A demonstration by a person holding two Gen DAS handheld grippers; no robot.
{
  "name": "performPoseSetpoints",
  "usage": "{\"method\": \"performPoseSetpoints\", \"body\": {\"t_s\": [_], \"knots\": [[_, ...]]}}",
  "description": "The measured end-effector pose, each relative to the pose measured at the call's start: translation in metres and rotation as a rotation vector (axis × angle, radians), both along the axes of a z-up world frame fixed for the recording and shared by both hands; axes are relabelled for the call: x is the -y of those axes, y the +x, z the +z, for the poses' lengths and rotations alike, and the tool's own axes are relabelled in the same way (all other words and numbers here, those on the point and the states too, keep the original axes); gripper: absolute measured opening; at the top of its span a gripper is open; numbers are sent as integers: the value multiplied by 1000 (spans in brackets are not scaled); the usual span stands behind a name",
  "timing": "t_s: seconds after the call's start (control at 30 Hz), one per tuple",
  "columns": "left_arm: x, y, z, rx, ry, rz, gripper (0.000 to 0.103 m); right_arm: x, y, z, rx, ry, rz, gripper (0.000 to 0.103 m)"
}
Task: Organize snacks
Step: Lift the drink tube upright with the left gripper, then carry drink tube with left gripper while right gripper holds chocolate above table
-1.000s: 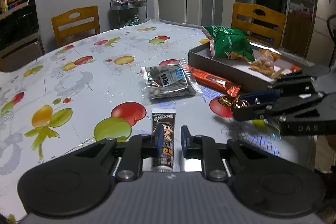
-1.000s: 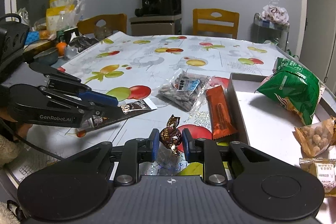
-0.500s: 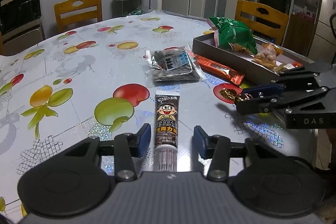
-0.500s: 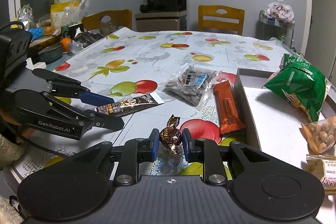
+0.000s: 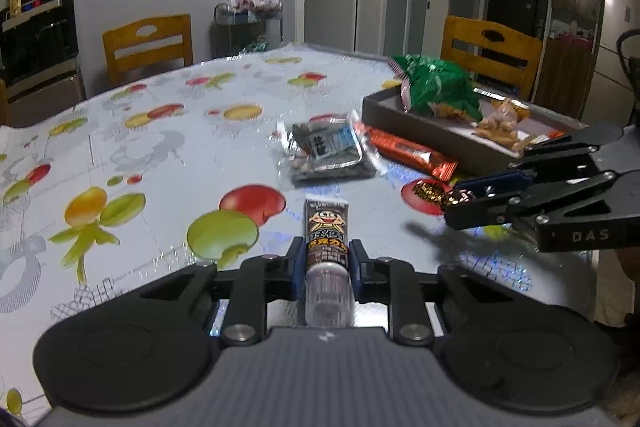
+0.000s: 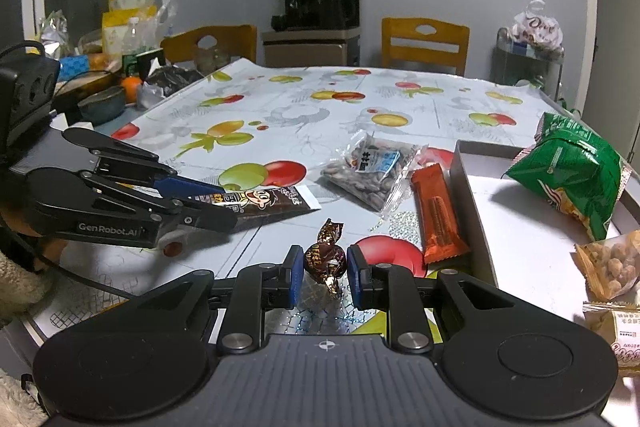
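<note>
My left gripper (image 5: 326, 261) squeezes the chocolate tube (image 5: 326, 235); my right gripper (image 6: 322, 269) pinches the wrapped candy (image 6: 323, 259).

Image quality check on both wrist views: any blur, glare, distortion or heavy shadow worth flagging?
Left wrist view: dim room, soft overall, fisheye bends the door frames, sparkly glare on the tablecloth, right claw casts a smeared shadow. Right wrist view: sharper, candy crisp, tray floor bright, frame edges curved and dark.
</note>
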State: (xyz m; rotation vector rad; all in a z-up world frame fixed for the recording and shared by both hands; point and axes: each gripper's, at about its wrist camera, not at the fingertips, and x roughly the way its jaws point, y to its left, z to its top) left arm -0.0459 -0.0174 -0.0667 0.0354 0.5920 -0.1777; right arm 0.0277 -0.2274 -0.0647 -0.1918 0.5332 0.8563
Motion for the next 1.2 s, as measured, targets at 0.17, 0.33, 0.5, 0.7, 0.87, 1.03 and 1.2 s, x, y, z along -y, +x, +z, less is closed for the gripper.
{"method": "performPoseSetpoints", "body": {"t_s": [0.17,0.33,0.5,0.7,0.87,1.03,1.2], "knots": [[3,-6,11,46,-1,-17,19,0,0,1,3,5,0,25],[2,-8,22,86,-9,-14,19,0,-1,2,5,7,1,25],[2,-13,29,156,-23,-19,19,0,-2,2,4,8,-2,25],[1,-10,29,173,-14,-11,19,0,-2,1,3,7,1,25],[-1,-14,32,209,-29,-6,19,2,-2,3,11,17,-7,25],[-2,-14,34,209,-36,-7,19,3,-3,4,19,23,-2,25],[0,-16,33,206,-34,-19,18,3,-3,4,20,23,-2,25]]}}
